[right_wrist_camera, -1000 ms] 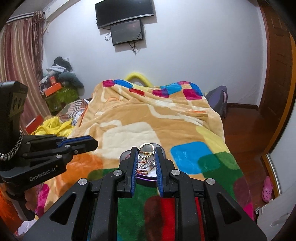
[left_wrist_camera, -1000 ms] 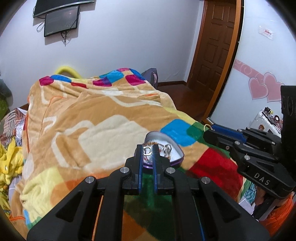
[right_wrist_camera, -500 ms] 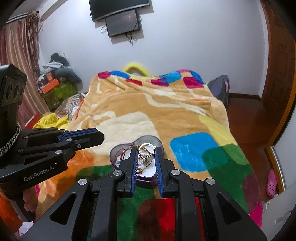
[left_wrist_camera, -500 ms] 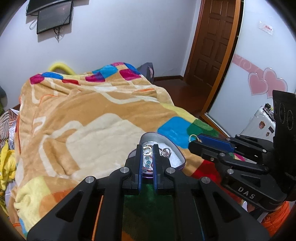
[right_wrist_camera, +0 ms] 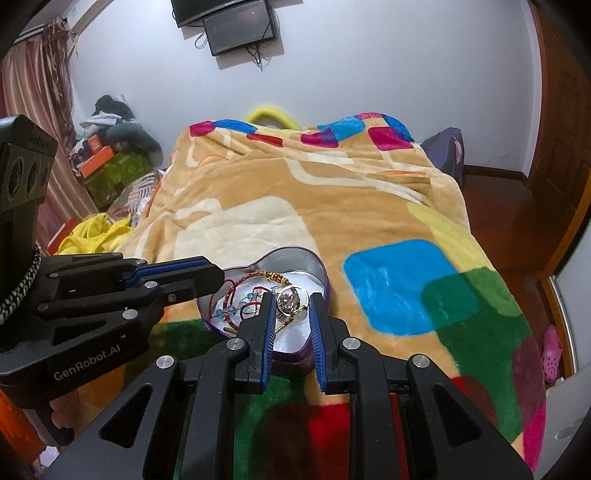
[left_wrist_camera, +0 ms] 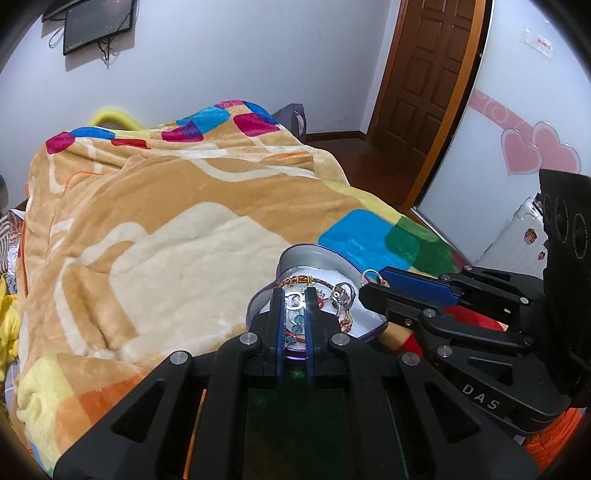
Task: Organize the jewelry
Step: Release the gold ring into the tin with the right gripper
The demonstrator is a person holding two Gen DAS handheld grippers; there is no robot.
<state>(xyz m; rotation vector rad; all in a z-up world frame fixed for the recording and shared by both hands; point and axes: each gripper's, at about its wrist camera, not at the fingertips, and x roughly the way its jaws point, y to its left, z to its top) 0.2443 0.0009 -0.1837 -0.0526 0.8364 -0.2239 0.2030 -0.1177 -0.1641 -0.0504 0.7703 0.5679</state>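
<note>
While gripped, ring (right_wrist_camera: 291, 301) gold, gem-topped

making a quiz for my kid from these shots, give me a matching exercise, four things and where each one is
Things:
1. heart-shaped tin
2. silver ring
3. gold ring
4. wall monitor

Places:
A. between the right gripper's fingertips
B. on the blanket, holding bracelets
C. mounted high on the white wall
D. pinched at the left gripper's fingertips

Pairs: 1-B, 2-D, 3-A, 4-C
</note>
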